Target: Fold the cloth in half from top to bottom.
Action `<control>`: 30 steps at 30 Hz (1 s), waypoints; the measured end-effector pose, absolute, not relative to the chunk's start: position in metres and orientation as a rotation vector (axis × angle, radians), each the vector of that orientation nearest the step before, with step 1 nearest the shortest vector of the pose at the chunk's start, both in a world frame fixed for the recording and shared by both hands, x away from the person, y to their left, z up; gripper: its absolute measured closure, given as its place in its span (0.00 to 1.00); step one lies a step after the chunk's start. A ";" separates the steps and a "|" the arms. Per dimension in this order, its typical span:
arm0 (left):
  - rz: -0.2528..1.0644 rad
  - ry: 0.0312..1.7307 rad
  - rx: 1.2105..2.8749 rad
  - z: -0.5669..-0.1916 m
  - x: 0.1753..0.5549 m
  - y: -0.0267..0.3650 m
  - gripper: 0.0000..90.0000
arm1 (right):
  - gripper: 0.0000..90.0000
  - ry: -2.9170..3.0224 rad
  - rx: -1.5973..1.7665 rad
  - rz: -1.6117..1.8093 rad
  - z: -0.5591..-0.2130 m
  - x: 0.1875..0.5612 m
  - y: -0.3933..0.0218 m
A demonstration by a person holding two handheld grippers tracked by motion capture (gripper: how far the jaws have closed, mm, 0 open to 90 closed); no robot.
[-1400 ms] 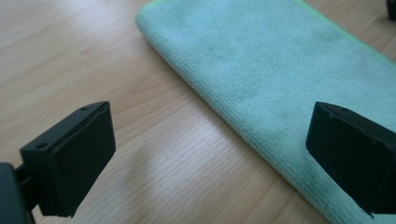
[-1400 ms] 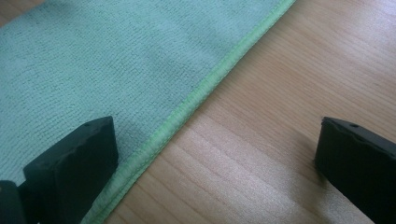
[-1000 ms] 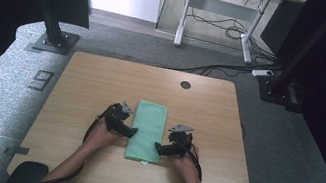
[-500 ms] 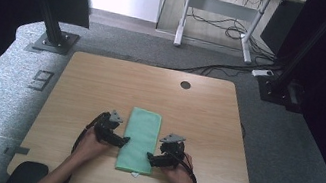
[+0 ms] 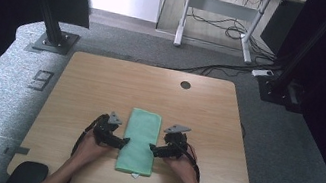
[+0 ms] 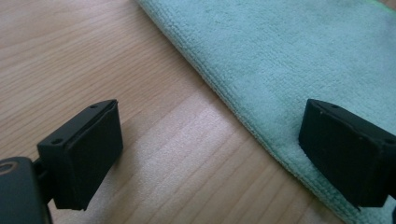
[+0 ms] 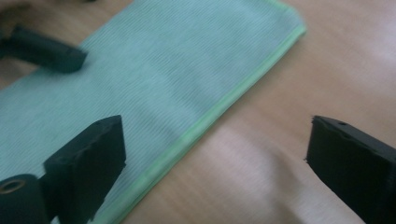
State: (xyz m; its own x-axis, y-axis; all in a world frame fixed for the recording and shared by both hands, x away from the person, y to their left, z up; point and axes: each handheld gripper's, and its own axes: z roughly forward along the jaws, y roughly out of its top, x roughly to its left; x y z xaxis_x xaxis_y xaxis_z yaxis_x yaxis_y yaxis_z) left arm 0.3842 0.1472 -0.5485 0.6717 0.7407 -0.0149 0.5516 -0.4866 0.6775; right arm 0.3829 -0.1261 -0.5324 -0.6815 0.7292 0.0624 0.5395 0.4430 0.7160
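A folded light-green cloth [image 5: 140, 141] lies flat on the wooden table [image 5: 101, 85], its long side running away from me. My left gripper [image 5: 122, 141] is at the cloth's left edge and my right gripper [image 5: 153, 148] is at its right edge, and they point at each other. In the left gripper view the left gripper [image 6: 210, 149] is open, with one jaw over bare wood and the other over the cloth [image 6: 289, 60]. In the right gripper view the right gripper [image 7: 215, 158] is open astride the hemmed edge of the cloth [image 7: 154, 70]. Nothing is gripped.
A round cable hole [image 5: 185, 85] sits in the table's far part. Black frame posts [image 5: 51, 21] stand on the grey floor beyond the table's far corners. A desk with cables [image 5: 223, 26] stands farther back.
Both grippers and the cloth have shifted toward the table's near edge since one second ago. In the last half second almost nothing has moved.
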 end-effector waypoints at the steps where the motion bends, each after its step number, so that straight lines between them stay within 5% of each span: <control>1: 0.365 0.988 2.221 -0.548 0.384 0.147 0.07 | 0.03 2.438 1.093 1.069 -0.531 0.387 -0.126; 4: 0.360 0.980 2.226 -0.548 0.382 0.146 0.07 | 0.03 2.425 1.085 1.059 -0.525 0.401 -0.126; 7: 0.358 0.973 2.226 -0.549 0.380 0.146 0.07 | 0.14 2.414 1.063 1.066 -0.520 0.414 -0.125; 13: 0.355 0.971 2.228 -0.549 0.380 0.146 0.07 | 0.18 2.423 1.055 1.019 -0.514 0.438 -0.116; 30: 0.351 0.967 2.229 -0.549 0.381 0.146 0.07 | 0.51 2.495 1.044 0.959 -0.521 0.494 -0.097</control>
State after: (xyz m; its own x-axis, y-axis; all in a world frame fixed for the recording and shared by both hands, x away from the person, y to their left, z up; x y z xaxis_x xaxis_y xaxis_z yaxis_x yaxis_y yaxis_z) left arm 0.3813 0.1460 -0.5486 0.6886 0.7249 -0.0193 0.5435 -0.4982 0.6756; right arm 0.4936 -0.0974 -0.5209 -0.7033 0.7109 0.0055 0.5314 0.5206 0.6682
